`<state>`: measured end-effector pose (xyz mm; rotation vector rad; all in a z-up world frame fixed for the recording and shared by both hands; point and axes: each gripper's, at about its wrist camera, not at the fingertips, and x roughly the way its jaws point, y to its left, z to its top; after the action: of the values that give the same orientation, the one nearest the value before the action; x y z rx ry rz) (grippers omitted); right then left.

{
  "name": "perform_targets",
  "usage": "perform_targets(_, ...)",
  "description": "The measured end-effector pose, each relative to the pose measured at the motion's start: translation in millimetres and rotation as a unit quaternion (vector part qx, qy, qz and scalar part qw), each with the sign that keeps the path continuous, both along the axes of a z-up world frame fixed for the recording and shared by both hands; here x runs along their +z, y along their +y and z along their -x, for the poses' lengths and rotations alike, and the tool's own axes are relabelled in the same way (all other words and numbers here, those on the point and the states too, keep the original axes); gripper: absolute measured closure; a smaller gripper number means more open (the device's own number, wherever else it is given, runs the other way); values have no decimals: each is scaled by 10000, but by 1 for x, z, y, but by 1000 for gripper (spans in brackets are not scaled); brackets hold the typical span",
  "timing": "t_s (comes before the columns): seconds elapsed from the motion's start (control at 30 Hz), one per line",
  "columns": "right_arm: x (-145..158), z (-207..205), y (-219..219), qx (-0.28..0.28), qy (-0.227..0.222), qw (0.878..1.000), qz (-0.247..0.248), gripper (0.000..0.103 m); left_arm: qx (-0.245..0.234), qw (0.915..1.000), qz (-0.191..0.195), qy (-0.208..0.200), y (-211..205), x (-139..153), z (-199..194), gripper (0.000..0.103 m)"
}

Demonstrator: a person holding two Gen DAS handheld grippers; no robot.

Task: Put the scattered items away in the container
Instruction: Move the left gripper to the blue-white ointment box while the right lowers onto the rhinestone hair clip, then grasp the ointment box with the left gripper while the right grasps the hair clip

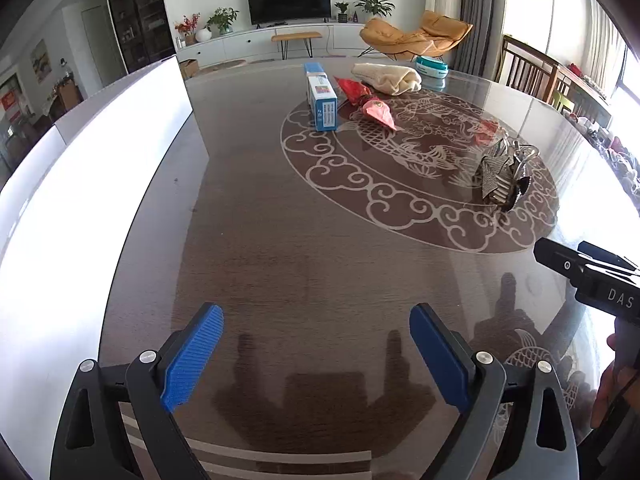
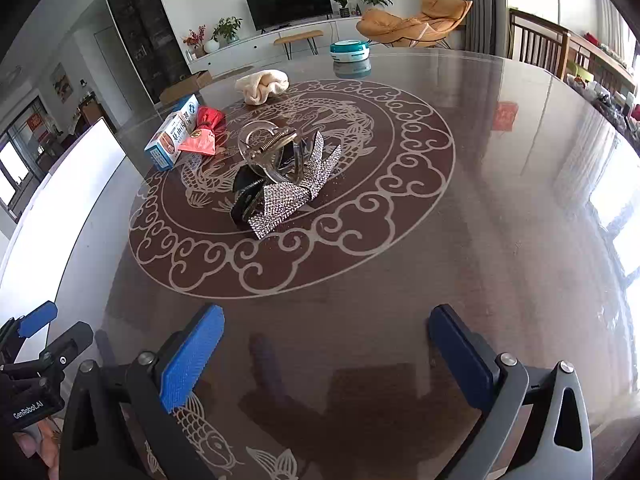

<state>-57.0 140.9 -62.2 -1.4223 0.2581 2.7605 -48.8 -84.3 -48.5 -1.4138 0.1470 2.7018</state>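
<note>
Scattered on the dark patterned table are a blue-and-white carton, red foil packets, a rolled cream cloth and a rhinestone bow hair clip with a clear claw clip on top of it. A tall white container wall, washed out by glare, stands at the left. My left gripper hangs open over bare table next to that wall. My right gripper is open too, short of the hair clips, with nothing between its fingers.
A teal-and-white round tub sits at the table's far edge. Wooden chairs stand along the right side. A person's hand holds the right gripper at the left wrist view's right edge.
</note>
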Motion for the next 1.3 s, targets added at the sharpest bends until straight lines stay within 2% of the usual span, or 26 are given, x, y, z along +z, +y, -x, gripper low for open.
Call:
perform_targets(0.2, -5, 57, -35, -13, -159, 9987, -480, 0, 239, 9995, -176, -67, -20, -13, 9, 6)
perform_targets(0.23, -7, 66, -40, -52, -206, 9976, -658, 0, 251, 9995, -180, -57, -22, -14, 10, 3)
perform_targets(0.3, -9, 78, -45, -26, -160, 9973, -713, 0, 265, 9994, -196, -65, -26, -14, 11, 0)
perform_targets(0.53, -8, 81, -37, 195, -85, 9974, -686, 2, 138, 9997, -185, -102, -23, -15, 22, 0)
perform_targets(0.7, -2, 73, -23, 326, 182, 9968, -710, 44, 139, 9997, -192, -50, -22, -15, 31, 0)
perform_targets(0.73, -2, 72, -20, 403, 196, 9968, -668, 46, 138, 9997, -195, -30, -23, -14, 33, 0)
perform_targets(0.9, -2, 66, -11, 565, 226, 9960, -651, 46, 129, 9997, -201, -2, -19, -15, 68, 0)
perform_targets(1.3, -3, 65, -12, 570, 252, 9957, -688, 46, 74, 9998, -202, 9, -4, -15, 161, 0)
